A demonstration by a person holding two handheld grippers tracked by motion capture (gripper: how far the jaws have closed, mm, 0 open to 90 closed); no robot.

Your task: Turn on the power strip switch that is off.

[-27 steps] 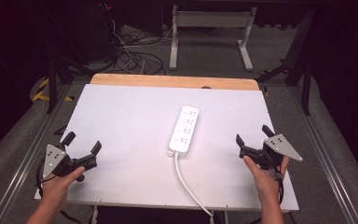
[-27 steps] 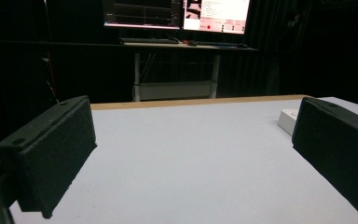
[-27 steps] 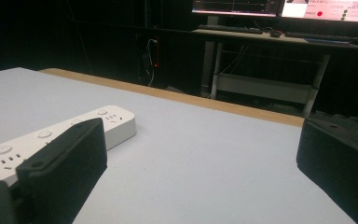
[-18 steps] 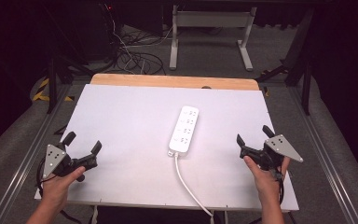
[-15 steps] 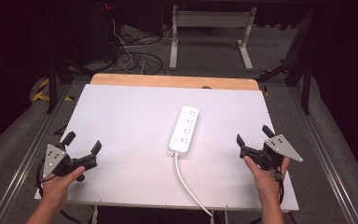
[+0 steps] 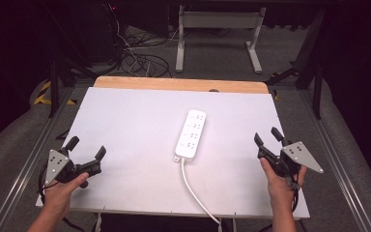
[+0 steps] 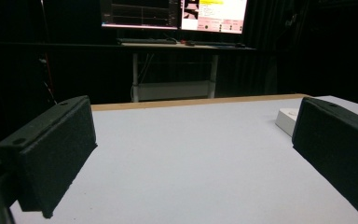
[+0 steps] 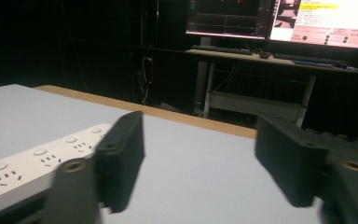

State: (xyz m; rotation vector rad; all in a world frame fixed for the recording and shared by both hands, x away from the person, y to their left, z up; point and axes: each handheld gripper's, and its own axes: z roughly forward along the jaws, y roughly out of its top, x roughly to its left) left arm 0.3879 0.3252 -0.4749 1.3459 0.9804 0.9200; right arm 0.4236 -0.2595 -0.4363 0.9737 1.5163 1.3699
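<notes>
Here, at the left edge of the white table [image 6: 125, 121], the left gripper [image 6: 85, 148] rests low in the person's left hand [image 6: 60, 191], its jaws spread wide with bare tabletop between them. Near the middle lies a white power strip [image 6: 191, 133], sockets up, its white cable [image 6: 195, 193] running off the near edge; any print on it is too small to read. At the right edge, the right gripper [image 6: 266, 138] sits in the right hand [image 6: 280, 186], jaws parted and empty. From the right gripper view, monitors [image 8: 324, 21] glow beyond, their text illegible.
</notes>
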